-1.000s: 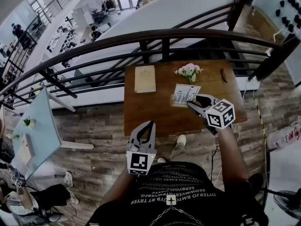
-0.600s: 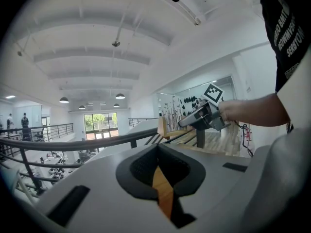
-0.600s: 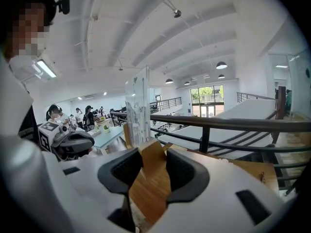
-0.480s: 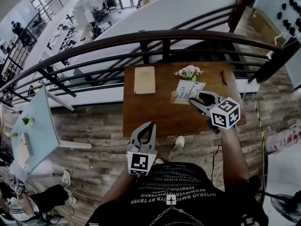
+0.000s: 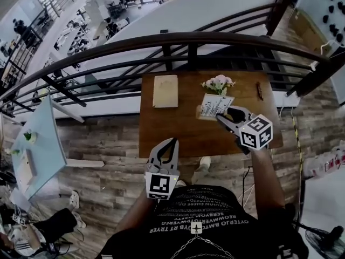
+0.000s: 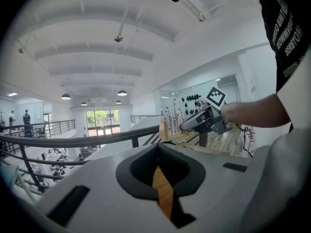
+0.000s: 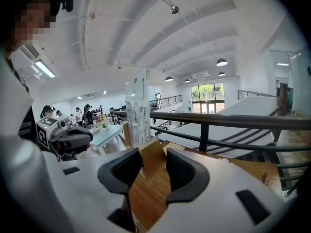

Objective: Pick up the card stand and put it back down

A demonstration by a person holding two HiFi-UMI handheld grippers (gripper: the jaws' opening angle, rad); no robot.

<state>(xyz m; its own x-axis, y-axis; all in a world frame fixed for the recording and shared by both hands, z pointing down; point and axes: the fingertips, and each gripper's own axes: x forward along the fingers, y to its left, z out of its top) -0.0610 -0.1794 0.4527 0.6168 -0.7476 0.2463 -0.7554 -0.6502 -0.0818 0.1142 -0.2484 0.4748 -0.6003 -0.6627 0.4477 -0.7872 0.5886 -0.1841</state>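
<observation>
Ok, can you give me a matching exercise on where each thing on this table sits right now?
1. card stand
2. flowers
3. cream notebook
4. left hand-held gripper

A. lying flat on the far left of the table
B. between the right hand-held gripper's jaws
C. in front of the table's near edge, holding nothing
D. on the far side, behind the card stand

Pairs: 1-B, 2-D, 3-A, 4-C

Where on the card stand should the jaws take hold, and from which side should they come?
Grip the card stand by its wooden base, not the thin clear panel standing upright in it. Come low at the end of the block, nearly level, so the jaws span its narrow width on flat faces. The right gripper holds it this way.
</observation>
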